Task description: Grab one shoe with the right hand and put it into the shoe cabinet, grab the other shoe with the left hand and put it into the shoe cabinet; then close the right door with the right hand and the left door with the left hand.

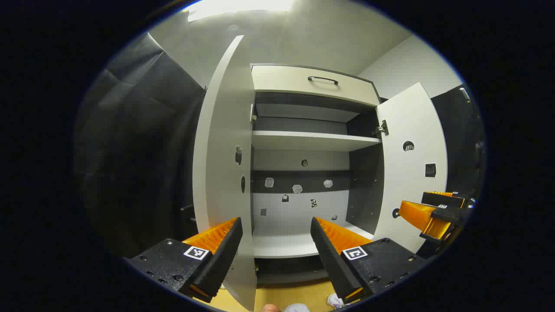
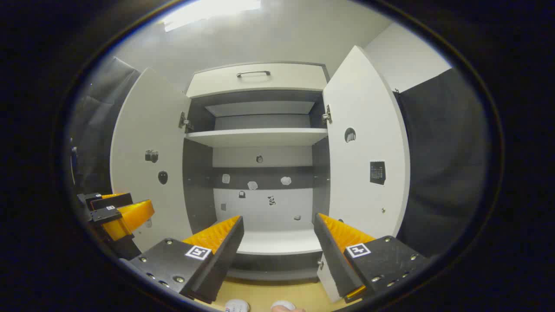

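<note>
Shoes [image 1: 297,307] showed as white toes at the bottom edge of both views, on the floor before the open shoe cabinet [image 1: 310,141]. Left hand-held gripper [image 1: 275,242] and right hand-held gripper [image 2: 277,240] were both released, holding nothing. Judging by this, the first grab was pending: the right should drop toward a shoe.

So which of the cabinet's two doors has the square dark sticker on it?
The right door, by the dark curtain; the left door carries only small rounded stickers.
</note>
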`<state>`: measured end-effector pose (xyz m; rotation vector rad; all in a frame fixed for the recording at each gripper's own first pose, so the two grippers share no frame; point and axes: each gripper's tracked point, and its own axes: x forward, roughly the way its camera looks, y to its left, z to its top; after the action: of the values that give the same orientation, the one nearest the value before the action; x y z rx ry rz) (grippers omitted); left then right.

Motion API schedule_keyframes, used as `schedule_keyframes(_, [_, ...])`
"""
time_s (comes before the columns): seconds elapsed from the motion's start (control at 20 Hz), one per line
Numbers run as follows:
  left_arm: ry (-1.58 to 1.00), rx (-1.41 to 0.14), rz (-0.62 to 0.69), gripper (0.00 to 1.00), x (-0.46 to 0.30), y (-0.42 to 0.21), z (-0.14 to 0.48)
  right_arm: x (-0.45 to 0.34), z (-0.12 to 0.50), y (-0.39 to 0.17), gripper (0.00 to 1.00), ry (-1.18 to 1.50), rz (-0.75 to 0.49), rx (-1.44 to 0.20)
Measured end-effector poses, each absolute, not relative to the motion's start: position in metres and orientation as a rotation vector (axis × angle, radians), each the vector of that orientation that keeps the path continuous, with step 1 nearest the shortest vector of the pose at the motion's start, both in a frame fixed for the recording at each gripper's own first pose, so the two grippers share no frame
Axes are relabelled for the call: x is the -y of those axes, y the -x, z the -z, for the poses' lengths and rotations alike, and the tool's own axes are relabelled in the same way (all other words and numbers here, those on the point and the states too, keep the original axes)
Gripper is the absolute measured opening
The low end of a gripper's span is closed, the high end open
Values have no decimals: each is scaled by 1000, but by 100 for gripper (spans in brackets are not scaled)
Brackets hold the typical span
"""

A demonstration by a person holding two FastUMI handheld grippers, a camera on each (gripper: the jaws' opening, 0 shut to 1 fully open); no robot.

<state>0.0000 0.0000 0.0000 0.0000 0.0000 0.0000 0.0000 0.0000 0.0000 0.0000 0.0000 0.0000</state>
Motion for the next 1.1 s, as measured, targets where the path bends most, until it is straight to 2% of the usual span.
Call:
schedule_keyframes(0.1, [3, -4, -2, 93, -2, 1, 1, -1, 0, 0, 97, 1, -3, 3])
schedule_keyframes(0.15, [2, -4, -2, 95, -2, 1, 1, -2, 0, 0, 97, 1, -4, 3])
schedule_keyframes(0.75, [-3, -3, -13, 94, -5, 9, -1, -7, 20, -5, 97, 32, -21, -39])
schedule_keyframes(1.0, [14, -1, -13, 93, -5, 11, -3, -12, 84, -7, 96, 60, -38, -172])
schedule_keyframes(1.05, [17, 0, -12, 93, -5, 11, -2, -13, 101, -8, 90, 60, -45, -210])
schedule_keyframes(1.1, [17, 1, -11, 93, -6, 11, -3, -15, 121, -9, 93, 60, -51, -250])
